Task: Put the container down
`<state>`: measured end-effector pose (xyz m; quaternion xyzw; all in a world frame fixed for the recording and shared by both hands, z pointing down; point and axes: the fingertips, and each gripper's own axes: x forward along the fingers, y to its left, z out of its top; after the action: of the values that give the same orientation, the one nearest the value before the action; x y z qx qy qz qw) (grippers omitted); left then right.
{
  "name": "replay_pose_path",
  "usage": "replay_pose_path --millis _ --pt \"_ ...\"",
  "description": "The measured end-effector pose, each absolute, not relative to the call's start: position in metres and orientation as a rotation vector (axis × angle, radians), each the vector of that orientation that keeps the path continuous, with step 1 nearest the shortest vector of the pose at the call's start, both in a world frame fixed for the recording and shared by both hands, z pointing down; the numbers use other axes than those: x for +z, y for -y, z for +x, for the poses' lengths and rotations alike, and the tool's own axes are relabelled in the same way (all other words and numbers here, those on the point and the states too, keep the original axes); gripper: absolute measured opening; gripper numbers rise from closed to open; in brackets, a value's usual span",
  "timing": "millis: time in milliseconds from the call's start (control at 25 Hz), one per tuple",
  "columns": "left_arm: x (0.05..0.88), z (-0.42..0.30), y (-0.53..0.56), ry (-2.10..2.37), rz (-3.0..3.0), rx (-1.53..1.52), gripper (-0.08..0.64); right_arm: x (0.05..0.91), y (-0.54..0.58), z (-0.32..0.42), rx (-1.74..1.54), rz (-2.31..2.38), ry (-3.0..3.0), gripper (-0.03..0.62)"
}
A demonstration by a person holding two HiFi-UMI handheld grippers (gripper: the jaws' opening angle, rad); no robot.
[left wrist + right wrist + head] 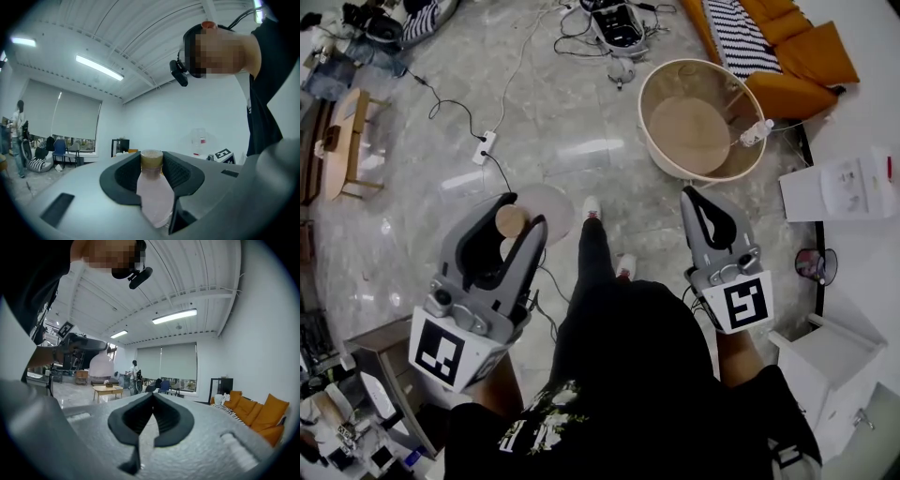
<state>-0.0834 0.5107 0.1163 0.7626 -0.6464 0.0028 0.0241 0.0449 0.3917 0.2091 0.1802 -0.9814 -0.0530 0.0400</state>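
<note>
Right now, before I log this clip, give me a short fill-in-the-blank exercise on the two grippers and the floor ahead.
1. The left gripper is shut on a pale pink ___ with a tan cap.
2. The right gripper has its jaws ___, with nothing between them.
3. On the floor ahead, a round tub stands next to an ___ sofa.

Missing words: bottle; shut; orange.

Left tongs (pixel 523 214) clamped, right tongs (pixel 692 194) closed.
</note>
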Motion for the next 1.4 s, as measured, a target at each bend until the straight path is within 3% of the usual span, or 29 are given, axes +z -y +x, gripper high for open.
replay_pose_path --millis 1400 --pt "0.111 -0.337 -0.337 1.879 2.465 0.050 0.150 0.183 -0.221 -0.179 -0.210 0.814 2.955 -0.005"
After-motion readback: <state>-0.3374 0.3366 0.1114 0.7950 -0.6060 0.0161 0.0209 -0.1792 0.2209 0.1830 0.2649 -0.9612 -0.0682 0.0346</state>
